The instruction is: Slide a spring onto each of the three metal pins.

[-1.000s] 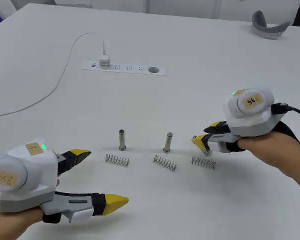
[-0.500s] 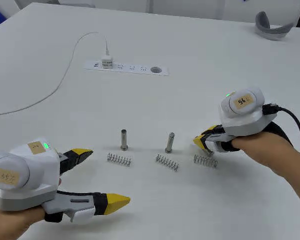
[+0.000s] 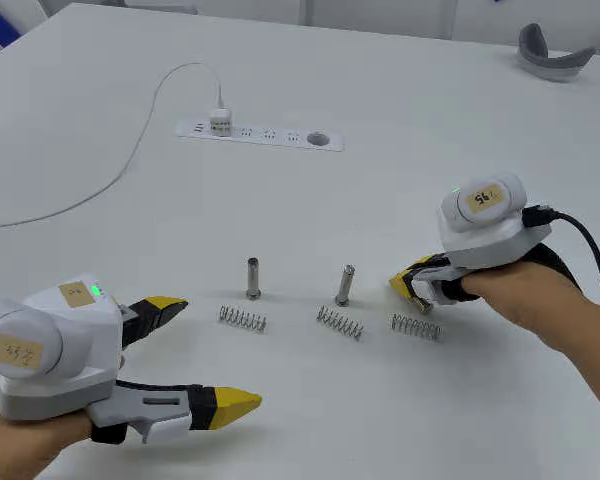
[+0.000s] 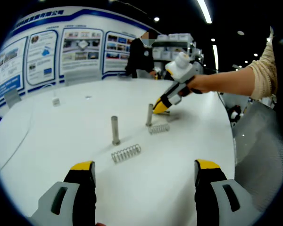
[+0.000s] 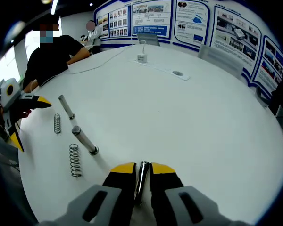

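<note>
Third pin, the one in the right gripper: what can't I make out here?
Head view: the pin is mostly covered by the right gripper; whether its base touches the table cannot be told.
Right gripper view: a sliver of it shows between the shut jaws; the rest is hidden.
Left gripper view: it sits behind the gripper, too small to see.

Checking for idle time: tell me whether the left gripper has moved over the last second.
No. Against the left pin, the left gripper keeps its place below and left of it, jaws open. The slight shift of the whole picture is the camera's.
</note>
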